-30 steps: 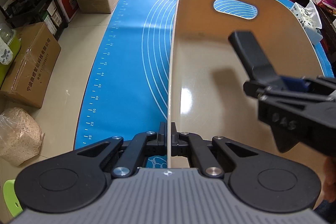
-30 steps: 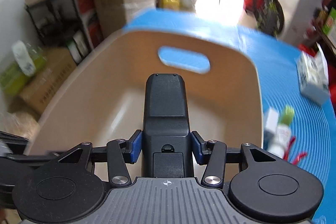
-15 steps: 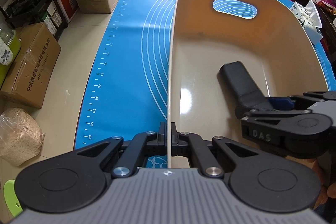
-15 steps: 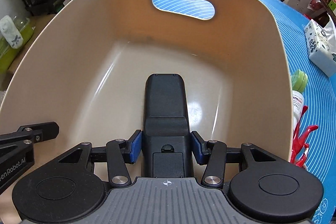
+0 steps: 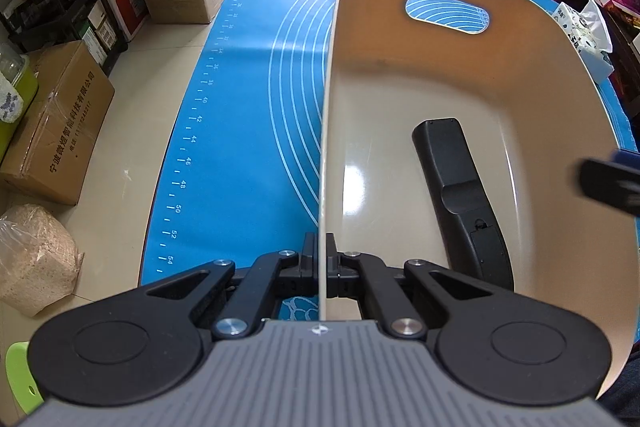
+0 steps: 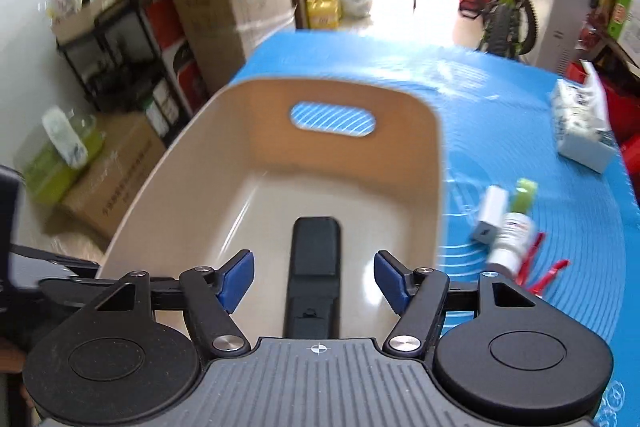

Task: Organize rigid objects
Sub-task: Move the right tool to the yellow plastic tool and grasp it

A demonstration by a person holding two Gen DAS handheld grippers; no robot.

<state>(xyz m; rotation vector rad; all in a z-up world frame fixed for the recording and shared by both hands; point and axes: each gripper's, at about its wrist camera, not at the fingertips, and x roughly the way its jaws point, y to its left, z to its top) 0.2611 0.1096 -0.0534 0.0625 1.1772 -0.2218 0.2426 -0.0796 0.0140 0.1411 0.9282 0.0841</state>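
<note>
1. Your left gripper [image 5: 323, 259] is clamped narrow on the near left wall of the beige bin [image 5: 532, 75]; the thin rim runs straight up between its fingers toward 12 o'clock.
2. Your right gripper [image 6: 316, 279] is spread wide and holds nothing. Its blue pads [image 6: 236, 277] stand apart on either side of the black remote [image 6: 316, 263], clear of it, above the near end of the bin [image 6: 192, 163].
3. The remote [image 5: 460, 195] lies flat on the bin floor, battery cover up. In the left view its long axis runs from about 5 o'clock near the gripper to 12 o'clock, toward the wall with the oval handle hole [image 5: 447, 13].
4. The bin sits on the blue mat [image 5: 256, 115], which shows white arcs and a ruler scale along its left edge.
5. In the right view, at 3 o'clock just outside the bin's right wall: a small white box [image 6: 491, 211], a white bottle with a green cap [image 6: 514, 227] and a red item [image 6: 540, 269], close together on the mat [image 6: 520, 107]. This view is blurred; what the red item is, you cannot tell.
6. A tissue pack [image 6: 580, 127] sits farther off at 2 o'clock on the mat.
7. Cardboard boxes [image 5: 56, 123] stand on the floor at 9 o'clock in the left view.
</note>
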